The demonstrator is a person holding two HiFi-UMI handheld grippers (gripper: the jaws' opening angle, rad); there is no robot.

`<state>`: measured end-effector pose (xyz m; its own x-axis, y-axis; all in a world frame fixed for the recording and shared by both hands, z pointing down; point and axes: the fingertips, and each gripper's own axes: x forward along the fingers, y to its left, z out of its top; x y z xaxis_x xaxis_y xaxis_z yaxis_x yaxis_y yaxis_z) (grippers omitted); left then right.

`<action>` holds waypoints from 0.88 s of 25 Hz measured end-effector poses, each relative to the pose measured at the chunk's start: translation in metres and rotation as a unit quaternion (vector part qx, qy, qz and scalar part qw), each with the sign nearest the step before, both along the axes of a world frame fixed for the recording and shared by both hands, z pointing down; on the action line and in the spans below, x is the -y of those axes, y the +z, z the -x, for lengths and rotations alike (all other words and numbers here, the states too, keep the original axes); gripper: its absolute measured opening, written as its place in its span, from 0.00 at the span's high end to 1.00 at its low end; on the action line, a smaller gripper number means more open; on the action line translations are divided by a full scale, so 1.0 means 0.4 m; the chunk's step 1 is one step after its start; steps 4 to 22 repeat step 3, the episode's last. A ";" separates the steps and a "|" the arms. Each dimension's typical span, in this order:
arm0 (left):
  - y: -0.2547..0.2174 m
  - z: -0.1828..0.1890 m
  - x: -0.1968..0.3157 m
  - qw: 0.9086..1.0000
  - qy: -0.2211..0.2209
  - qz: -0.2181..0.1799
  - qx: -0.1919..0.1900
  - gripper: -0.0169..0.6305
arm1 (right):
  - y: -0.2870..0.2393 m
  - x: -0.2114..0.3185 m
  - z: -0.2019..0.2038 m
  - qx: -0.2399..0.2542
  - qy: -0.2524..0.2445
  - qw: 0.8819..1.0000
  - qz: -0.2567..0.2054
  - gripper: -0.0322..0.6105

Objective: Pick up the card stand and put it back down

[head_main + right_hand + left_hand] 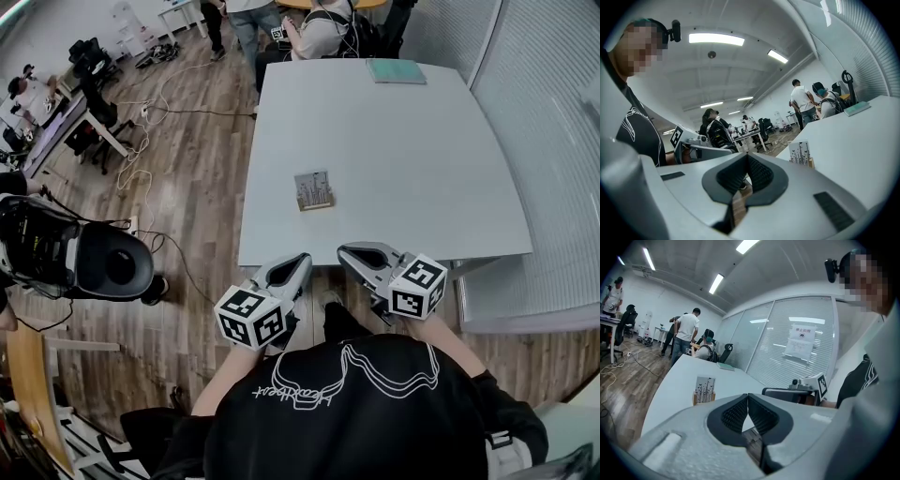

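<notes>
Gripper views show the left gripper (748,397) and right gripper (747,157) jaws clenched, empty. Only the head view shows the card stand (313,190) at 12 o'clock, near the desk (403,159) edge, with open room around.

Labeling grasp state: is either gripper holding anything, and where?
Nothing held: left gripper and right gripper are shut, empty; card stand sits untouched on the table.

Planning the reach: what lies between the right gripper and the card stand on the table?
Nothing but bare white table. The head view shows an empty stretch from the right gripper, at the near edge, to the card stand.
</notes>
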<state>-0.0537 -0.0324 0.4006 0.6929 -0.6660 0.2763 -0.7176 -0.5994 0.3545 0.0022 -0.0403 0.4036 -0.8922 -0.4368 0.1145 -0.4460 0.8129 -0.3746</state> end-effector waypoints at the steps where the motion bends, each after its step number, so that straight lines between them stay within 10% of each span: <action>1: 0.001 0.002 -0.005 1.000 -0.001 0.001 -0.001 0.95 | -0.001 -0.003 0.001 0.000 0.000 1.000 0.000 0.94; 22: 0.002 0.005 -0.014 1.000 -0.002 0.004 -0.002 0.95 | -0.003 -0.009 0.003 0.000 0.001 1.000 0.000 0.94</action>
